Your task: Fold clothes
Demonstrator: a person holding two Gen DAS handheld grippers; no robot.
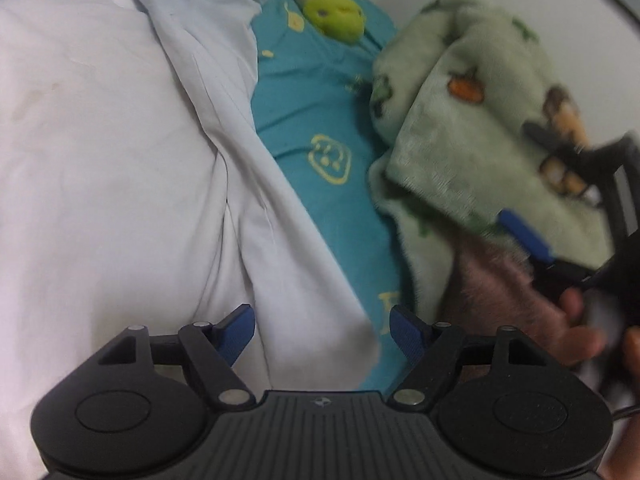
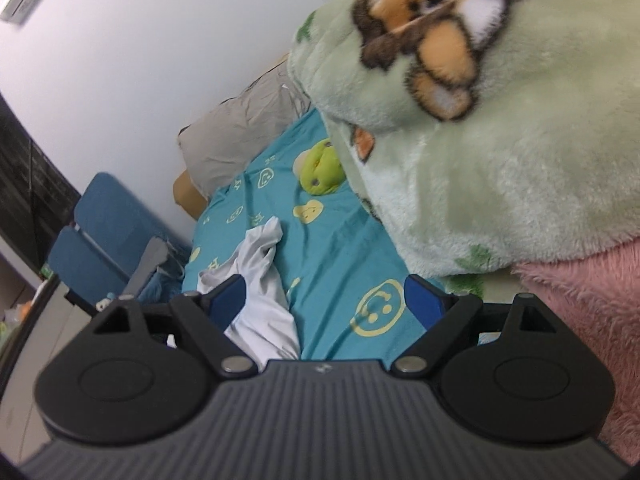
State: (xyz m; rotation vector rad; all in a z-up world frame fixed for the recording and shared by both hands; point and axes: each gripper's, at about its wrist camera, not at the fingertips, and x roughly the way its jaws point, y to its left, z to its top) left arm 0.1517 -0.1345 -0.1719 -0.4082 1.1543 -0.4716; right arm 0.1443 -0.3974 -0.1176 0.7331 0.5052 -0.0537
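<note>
Teal bedsheet carries white garment, green toy, fleece blanket.

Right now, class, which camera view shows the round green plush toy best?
The right wrist view: the round green plush toy lies sharp and unobstructed on the teal bedsheet. The left wrist view shows it near the frame's top, slightly blurred.

Readable text: none in either view.
Bed sheet: yellow smiley faces and letter-like marks, too blurred to read.
Hand-held gripper body: small unreadable emblem.
</note>
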